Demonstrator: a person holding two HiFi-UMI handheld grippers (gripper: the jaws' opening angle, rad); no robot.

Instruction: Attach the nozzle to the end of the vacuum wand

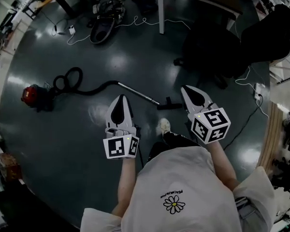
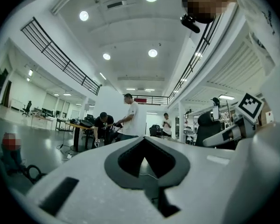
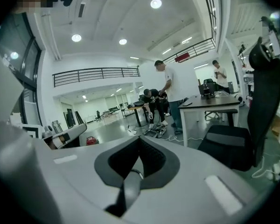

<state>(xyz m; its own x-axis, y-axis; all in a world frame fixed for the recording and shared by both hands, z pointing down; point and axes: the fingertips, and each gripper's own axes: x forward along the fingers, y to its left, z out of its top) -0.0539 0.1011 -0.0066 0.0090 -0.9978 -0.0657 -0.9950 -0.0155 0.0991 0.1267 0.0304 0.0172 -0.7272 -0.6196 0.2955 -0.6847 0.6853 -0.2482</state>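
In the head view a red vacuum cleaner (image 1: 31,94) stands on the dark floor at the left. Its black hose (image 1: 75,82) curls right into a silver wand (image 1: 137,92) lying on the floor. The black nozzle (image 1: 169,103) lies apart, just past the wand's free end. My left gripper (image 1: 120,98) hovers above the floor just near of the wand, jaws shut and empty. My right gripper (image 1: 186,89) is held up right of the nozzle, also shut and empty. The right gripper view shows the red vacuum (image 3: 92,140) small at the left.
A black office chair (image 1: 208,47) stands to the right, a table leg (image 1: 161,13) beyond it. White cables (image 1: 135,22) and another machine (image 1: 104,28) lie at the back. A power strip (image 1: 258,91) sits at the right. People stand by a desk (image 2: 77,125).
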